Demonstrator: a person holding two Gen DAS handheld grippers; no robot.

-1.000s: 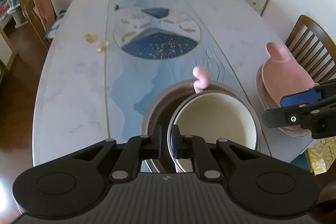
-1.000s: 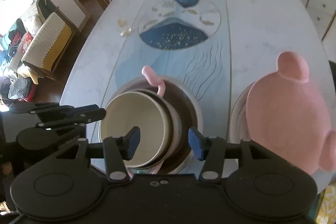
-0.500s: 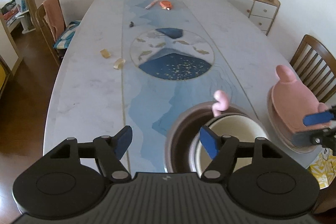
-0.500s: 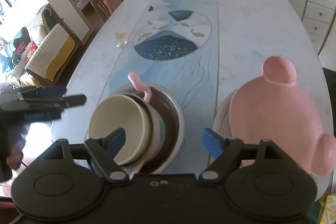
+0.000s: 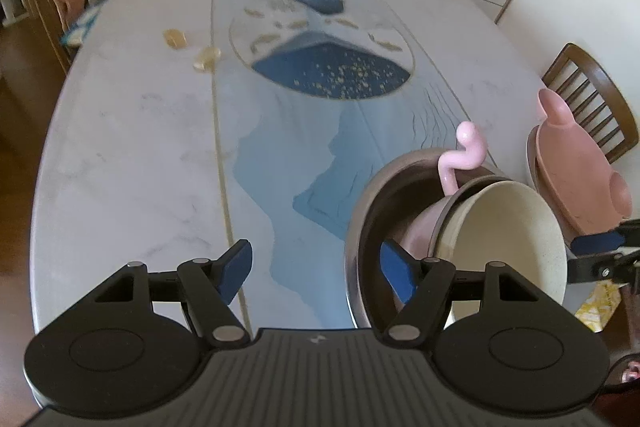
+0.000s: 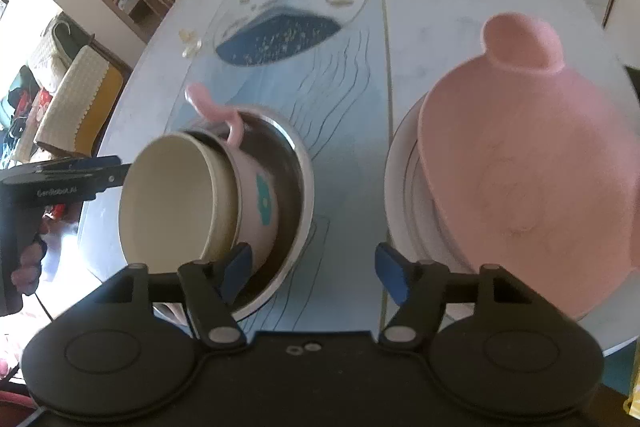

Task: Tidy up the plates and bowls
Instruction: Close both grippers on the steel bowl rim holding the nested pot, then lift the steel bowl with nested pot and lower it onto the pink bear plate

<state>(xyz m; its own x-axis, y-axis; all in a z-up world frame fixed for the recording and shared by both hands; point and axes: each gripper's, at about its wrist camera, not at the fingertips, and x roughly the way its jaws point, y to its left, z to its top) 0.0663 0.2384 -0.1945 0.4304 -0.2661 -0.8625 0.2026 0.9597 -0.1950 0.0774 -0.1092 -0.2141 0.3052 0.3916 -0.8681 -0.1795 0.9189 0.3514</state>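
Cream bowl (image 6: pixel 176 203) nested tilted in the steel bowl (image 6: pixel 298 187), lower left of frame.
Its mouth is turned leftward; both the left tool (image 5: pixel 316 269) and right tool (image 6: pixel 314 273) are seen spread apart, empty.

Near table (image 5: pixel 132 155) edge: a metal bowl (image 6: pixel 298 163) holds a handled cup (image 6: pixel 256 203), tilted on its side, with a smaller bowl (image 6: pixel 172 203) nested in the cup's mouth. To the right, apart from this stack, an eared plate (image 6: pixel 520 167) rests tilted on a round plate (image 6: pixel 404 195). Small items (image 5: pixel 192 47) lie farther along the table, left of centre. A chair (image 5: pixel 592 103) stands behind the plates.
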